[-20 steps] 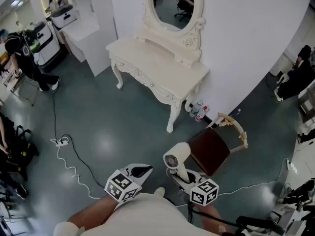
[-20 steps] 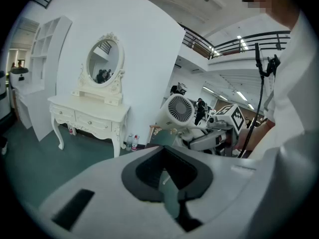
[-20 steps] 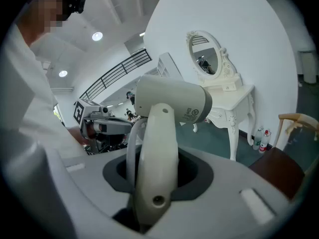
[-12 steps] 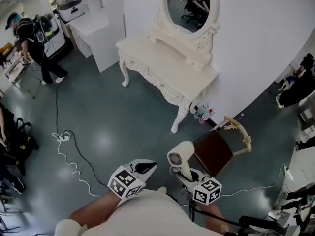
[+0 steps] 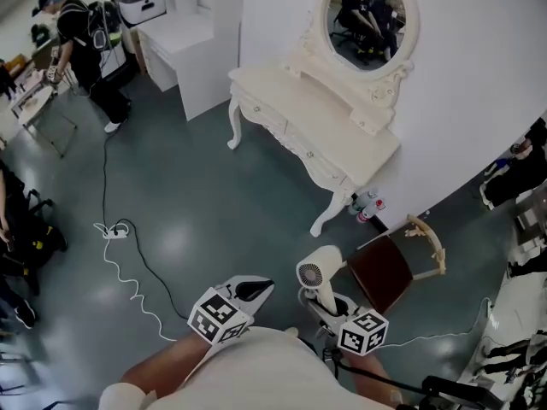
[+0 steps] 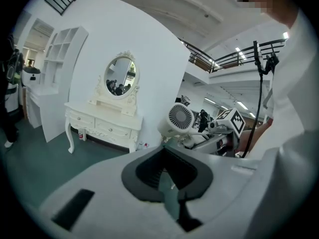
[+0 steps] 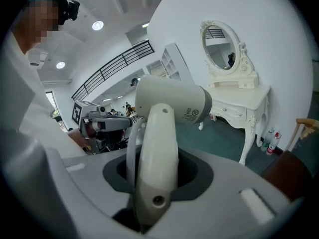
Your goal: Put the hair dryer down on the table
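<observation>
A: Where is the hair dryer (image 5: 314,272)?

B: Low in the middle of the head view. It stands upright over the floor (image 5: 214,195), and the right claw (image 5: 323,301) is clamped on its handle. In the right gripper view the handle fills the gap between the jaws, with the barrel pointing to the right of the frame.

A: And the left claw (image 5: 248,289)?

B: It is just left of the dryer, with its jaws drawn narrow, close together on themselves.

A: How far off is the surface (image 5: 316,118)?

B: Well apart, in the upper centre. Its front edge runs diagonally down to the right, and the top shows plain white below the oval mirror (image 5: 367,15).

A: What room is there between?

B: A broad stretch of open floor lies ahead of both claws. A chair (image 5: 385,267) stands just right of the dryer, near the surface's right leg. Bottles (image 5: 367,205) sit by that leg against the wall. A cable (image 5: 128,263) snakes along the floor at the left.
</observation>
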Demonstrator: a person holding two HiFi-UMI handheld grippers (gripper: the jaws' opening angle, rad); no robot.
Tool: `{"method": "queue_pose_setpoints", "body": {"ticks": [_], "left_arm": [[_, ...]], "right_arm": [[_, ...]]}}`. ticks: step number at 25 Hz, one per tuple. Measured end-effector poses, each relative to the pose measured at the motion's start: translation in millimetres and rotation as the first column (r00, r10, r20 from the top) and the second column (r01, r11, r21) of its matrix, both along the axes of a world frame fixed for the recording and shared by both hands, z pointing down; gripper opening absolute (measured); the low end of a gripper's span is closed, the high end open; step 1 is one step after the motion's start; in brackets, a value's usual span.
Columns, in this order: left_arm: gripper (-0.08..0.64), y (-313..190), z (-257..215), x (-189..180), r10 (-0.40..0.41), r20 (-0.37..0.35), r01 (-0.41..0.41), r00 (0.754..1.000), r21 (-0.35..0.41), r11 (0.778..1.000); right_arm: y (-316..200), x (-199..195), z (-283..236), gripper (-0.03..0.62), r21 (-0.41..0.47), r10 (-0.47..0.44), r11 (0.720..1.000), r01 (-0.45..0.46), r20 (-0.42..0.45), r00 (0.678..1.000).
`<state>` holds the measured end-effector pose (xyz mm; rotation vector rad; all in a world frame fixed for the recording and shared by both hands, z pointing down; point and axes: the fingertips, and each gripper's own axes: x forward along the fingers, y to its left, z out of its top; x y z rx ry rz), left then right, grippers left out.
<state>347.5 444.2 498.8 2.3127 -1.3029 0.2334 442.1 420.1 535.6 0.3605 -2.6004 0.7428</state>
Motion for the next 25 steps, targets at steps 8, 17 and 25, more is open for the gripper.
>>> {"method": "queue_pose_setpoints", "body": {"ticks": [8, 17, 25], "left_arm": [[0.002, 47, 13, -87, -0.06, -0.012, 0.06, 0.998, -0.03, 0.998], [0.002, 29, 28, -145, -0.143, -0.054, 0.14, 0.988, -0.053, 0.989], [0.002, -50, 13, -203, -0.215, -0.02, 0.214, 0.976, -0.042, 0.976]], "right_arm": [[23, -83, 1, 0.137, 0.008, -0.012, 1.0, 0.012, 0.002, 1.0], [7, -142, 10, 0.137, -0.01, -0.096, 0.995, 0.096, -0.047, 0.994], [-87, -217, 4, 0.137, 0.028, -0.196, 0.98, 0.196, -0.012, 0.981]]}}
